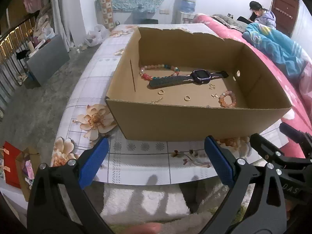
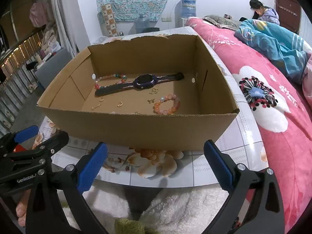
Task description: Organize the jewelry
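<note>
An open cardboard box stands on a floral table. Inside lie a dark smartwatch, a long multicoloured bead bracelet, a small orange bead bracelet, gold hoop earrings and small gold charms. My left gripper hangs open in front of the box's near wall, holding nothing. My right gripper is open beside it, also in front of the box and holding nothing.
The table ends just before the grippers, with a white fluffy rug below. A pink floral bed with a blue blanket runs along the right. A person sits far back. Red boxes lie on the floor at left.
</note>
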Action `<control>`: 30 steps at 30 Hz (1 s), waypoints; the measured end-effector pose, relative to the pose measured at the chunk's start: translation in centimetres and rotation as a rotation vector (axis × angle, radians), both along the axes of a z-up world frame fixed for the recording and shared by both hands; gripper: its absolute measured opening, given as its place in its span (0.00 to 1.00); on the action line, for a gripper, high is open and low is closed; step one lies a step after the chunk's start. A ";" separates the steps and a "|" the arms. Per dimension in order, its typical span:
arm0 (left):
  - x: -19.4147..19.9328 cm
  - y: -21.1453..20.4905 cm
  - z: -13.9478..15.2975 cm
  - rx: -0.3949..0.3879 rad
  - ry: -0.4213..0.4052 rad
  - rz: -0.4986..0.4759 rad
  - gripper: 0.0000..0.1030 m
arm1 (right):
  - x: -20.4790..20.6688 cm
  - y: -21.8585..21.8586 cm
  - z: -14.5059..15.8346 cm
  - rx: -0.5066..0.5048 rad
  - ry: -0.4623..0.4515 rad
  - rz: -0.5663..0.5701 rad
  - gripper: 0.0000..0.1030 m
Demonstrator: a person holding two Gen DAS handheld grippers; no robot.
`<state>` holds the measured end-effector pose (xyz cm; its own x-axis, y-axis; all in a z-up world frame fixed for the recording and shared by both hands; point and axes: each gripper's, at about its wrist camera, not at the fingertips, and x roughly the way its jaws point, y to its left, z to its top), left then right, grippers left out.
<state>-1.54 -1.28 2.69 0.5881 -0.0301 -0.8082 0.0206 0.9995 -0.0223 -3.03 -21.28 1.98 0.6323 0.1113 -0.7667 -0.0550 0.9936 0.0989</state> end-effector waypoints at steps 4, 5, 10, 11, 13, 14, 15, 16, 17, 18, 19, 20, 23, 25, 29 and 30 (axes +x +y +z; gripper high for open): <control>0.0 -0.1 -0.2 0.009 0.007 -0.008 0.92 | 0.1 -0.1 0.0 0.008 0.005 -0.005 0.94; 0.0 -0.2 -0.2 0.011 0.005 -0.007 0.92 | 0.1 -0.2 0.1 0.009 0.005 -0.005 0.94; -0.1 -0.1 -0.2 0.012 0.004 -0.009 0.92 | 0.1 -0.2 0.1 0.011 0.008 -0.006 0.94; 0.0 -0.2 -0.2 0.011 0.004 -0.009 0.92 | 0.1 -0.2 0.1 0.011 0.007 -0.006 0.94; -0.1 -0.2 -0.2 0.012 0.004 -0.008 0.92 | 0.1 -0.2 0.1 0.008 0.006 -0.006 0.94; -0.1 -0.2 -0.2 0.012 0.004 -0.006 0.92 | 0.1 -0.2 0.1 0.008 0.005 -0.006 0.94; -0.1 -0.2 -0.2 0.013 0.002 -0.007 0.92 | 0.0 -0.2 0.1 0.009 0.004 -0.006 0.94; 0.0 -0.2 -0.1 0.013 0.003 -0.008 0.92 | 0.0 -0.2 0.1 0.009 0.005 -0.006 0.94; 0.0 -0.2 -0.2 0.013 0.004 -0.009 0.92 | 0.0 -0.2 0.0 0.009 0.006 -0.006 0.94; 0.0 -0.2 -0.2 0.013 0.005 -0.008 0.92 | 0.0 -0.2 0.0 0.010 0.007 -0.007 0.94; 0.0 -0.1 -0.2 0.011 0.005 -0.009 0.92 | 0.0 -0.2 0.1 0.009 0.006 -0.007 0.94; 0.0 -0.2 -0.2 0.010 0.006 -0.008 0.92 | 0.0 -0.2 0.1 0.008 0.005 -0.006 0.94; 0.0 -0.2 -0.2 0.008 0.009 -0.007 0.92 | 0.0 -0.2 0.1 0.005 0.004 -0.007 0.94; 0.0 -0.2 -0.2 0.007 0.010 -0.006 0.92 | 0.0 -0.2 0.1 0.006 0.005 -0.007 0.94; 0.0 -0.1 -0.2 0.004 0.013 -0.005 0.92 | 0.0 -0.2 0.0 0.008 0.005 -0.008 0.94; 0.0 -0.1 -0.2 0.002 0.015 -0.004 0.92 | 0.0 -0.2 0.0 0.010 0.007 -0.010 0.94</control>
<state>-1.52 -1.36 2.46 0.5756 -0.0311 -0.8171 0.0245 0.9995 -0.0208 -3.05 -21.44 1.97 0.6277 0.1131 -0.7702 -0.0448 0.9930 0.1093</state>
